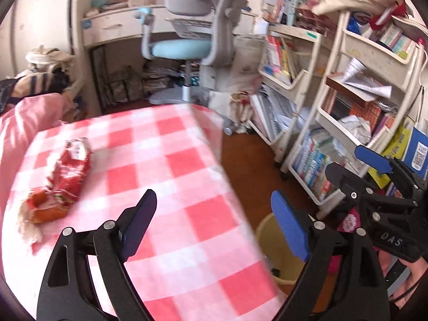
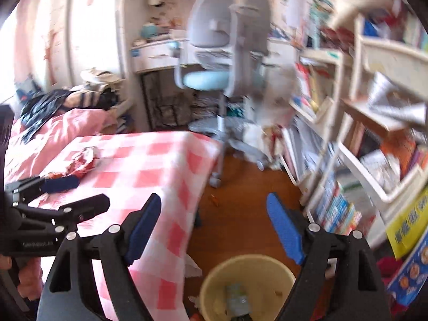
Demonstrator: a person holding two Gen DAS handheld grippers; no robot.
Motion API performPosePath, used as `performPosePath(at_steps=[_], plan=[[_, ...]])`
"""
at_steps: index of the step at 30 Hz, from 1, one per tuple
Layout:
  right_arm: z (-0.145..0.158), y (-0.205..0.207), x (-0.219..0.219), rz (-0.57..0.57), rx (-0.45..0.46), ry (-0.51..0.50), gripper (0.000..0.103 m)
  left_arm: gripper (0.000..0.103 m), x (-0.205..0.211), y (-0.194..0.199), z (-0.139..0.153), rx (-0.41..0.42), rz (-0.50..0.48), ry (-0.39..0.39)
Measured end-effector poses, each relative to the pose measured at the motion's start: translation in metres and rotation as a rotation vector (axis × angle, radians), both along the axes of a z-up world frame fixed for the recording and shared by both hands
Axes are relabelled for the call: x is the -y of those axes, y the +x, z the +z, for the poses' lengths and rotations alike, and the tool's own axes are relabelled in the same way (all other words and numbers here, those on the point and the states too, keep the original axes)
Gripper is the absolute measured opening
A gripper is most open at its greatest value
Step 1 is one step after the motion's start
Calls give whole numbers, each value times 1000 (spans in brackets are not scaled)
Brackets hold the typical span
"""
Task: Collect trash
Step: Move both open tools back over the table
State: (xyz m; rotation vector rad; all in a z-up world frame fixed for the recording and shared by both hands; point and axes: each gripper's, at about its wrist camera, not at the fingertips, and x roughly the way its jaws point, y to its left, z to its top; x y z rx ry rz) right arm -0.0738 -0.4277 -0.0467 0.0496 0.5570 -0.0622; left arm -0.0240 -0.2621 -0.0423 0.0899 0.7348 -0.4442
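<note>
Wrappers, red and crumpled, are seen lying at the left on the pink checked tablecloth; the left gripper is held over the cloth with jaws spread wide and nothing between them; the right gripper is likewise wide open and empty above the yellow bin, in which some trash is seen

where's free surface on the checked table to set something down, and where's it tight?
Free: checked tablecloth from the red wrappers across to its right edge. Crowded: the left strip, where the wrappers lie. Off the table, the floor gap holds the yellow bin, hemmed by the book carts.
</note>
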Motion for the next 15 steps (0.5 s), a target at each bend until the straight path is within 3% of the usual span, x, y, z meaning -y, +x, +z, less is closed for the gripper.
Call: performPosePath(at_steps=[6, 15], plan=[[12, 5, -55, 111, 91, -104, 85, 90, -61, 5, 22, 73, 99, 1], [22, 8, -109, 218, 182, -159, 87, 93, -124, 6, 29, 89, 170, 3]])
